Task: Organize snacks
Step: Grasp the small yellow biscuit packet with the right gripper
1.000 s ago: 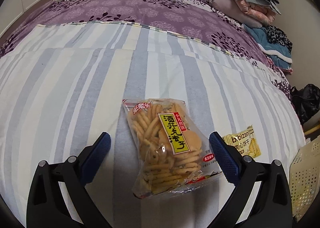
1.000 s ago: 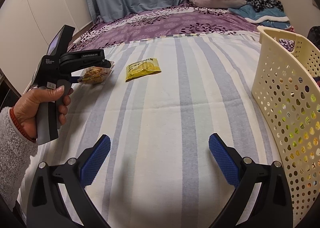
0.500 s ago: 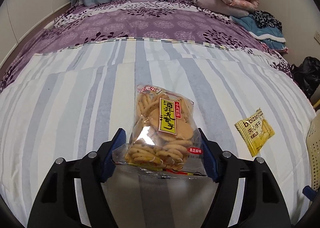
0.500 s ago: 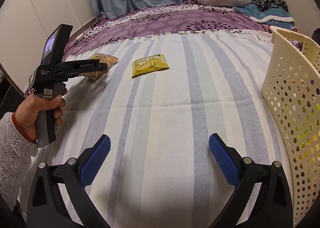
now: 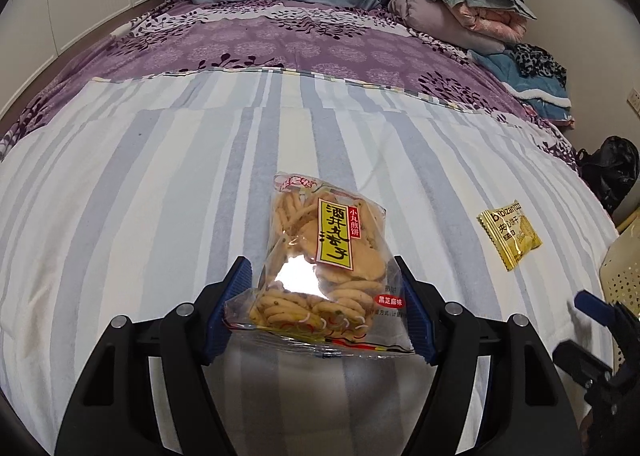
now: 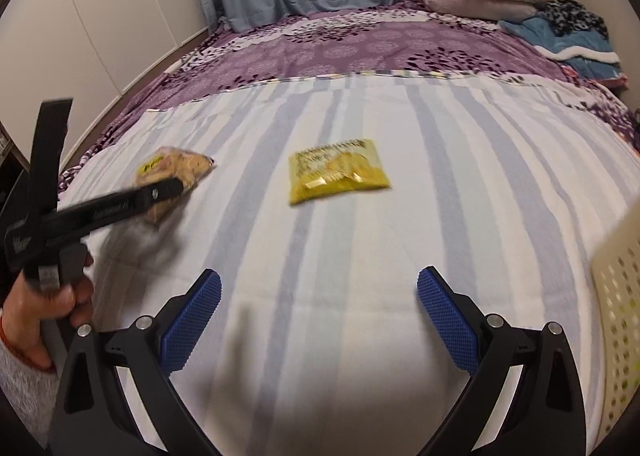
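Observation:
My left gripper (image 5: pixel 320 312) is shut on a clear bag of rice crackers (image 5: pixel 324 256) with a yellow label, its blue pads pressing the bag's lower sides, lifted off the striped bedspread (image 5: pixel 140 196). The right wrist view shows that bag (image 6: pixel 172 172) at the left, held above the bed by the left gripper. A small yellow biscuit packet (image 5: pixel 510 234) lies flat to the right; it also shows in the right wrist view (image 6: pixel 338 172), ahead of my right gripper (image 6: pixel 318 320), which is open and empty above the bedspread.
A cream perforated basket (image 6: pixel 616 296) stands at the bed's right edge, also in the left wrist view (image 5: pixel 622 276). Folded blankets (image 5: pixel 468 12) are piled at the far right. White wardrobe doors (image 6: pixel 80 24) are on the left. A black bag (image 5: pixel 608 172) lies beside the bed.
My left gripper closed on the cracker bag and lifted it off the bed. My right gripper moved forward and left toward the yellow packet, still open.

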A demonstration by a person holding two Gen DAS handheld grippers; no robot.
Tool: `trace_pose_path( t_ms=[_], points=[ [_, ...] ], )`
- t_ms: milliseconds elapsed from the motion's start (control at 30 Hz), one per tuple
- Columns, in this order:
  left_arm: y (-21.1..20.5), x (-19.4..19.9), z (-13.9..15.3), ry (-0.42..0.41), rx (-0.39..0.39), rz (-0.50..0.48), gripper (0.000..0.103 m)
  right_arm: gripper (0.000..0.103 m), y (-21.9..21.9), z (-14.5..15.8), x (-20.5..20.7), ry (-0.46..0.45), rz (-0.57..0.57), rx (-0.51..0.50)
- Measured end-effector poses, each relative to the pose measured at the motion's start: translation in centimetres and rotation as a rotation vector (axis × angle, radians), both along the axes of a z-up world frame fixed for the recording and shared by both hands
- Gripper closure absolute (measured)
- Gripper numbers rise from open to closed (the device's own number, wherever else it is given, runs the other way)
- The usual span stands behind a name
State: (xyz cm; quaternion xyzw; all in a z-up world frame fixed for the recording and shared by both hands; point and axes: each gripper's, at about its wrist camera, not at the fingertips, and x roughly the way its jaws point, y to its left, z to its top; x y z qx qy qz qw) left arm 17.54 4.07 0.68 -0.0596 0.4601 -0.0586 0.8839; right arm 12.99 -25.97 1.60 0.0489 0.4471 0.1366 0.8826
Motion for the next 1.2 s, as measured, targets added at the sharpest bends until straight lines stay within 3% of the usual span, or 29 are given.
trace_pose_path(
  t_ms=[200,700,800,833,867,1000,1067,1200],
  points=[
    [1.3,-1.5,-0.1,0.001,-0.014,0.016,0.031,0.005,1.9,-1.1,3.8,0.031,0.034,0.038],
    [2.3,-2.5,0.0,-0.01,-0.006,0.011,0.03,0.007,3.3,-1.6,10.1,0.019,-0.007,-0.042],
    [2.4,-2.4,0.1,-0.01,-0.003,0.007,0.029,0.019,3.6,-1.5,10.4,0.013,-0.024,-0.103],
    [2.5,-2.4,0.1,-0.01,0.004,0.008,0.024,0.024,3.6,-1.5,10.4,0.012,-0.03,-0.118],
    [2.5,-2.4,0.2,-0.011,0.016,0.012,0.018,0.026,3.6,-1.5,10.4,0.011,-0.032,-0.123],
    [2.4,-2.1,0.3,-0.01,0.025,0.012,0.016,0.035,3.4,-1.4,10.4,0.006,-0.047,-0.147],
    [2.5,-2.0,0.3,-0.012,0.032,0.013,0.01,0.04,3.2,-1.4,10.3,0.004,-0.056,-0.153],
    [2.5,-1.7,0.6,-0.019,0.044,0.011,0.01,0.049,3.1,-1.4,10.3,0.001,-0.065,-0.181]
  ],
)
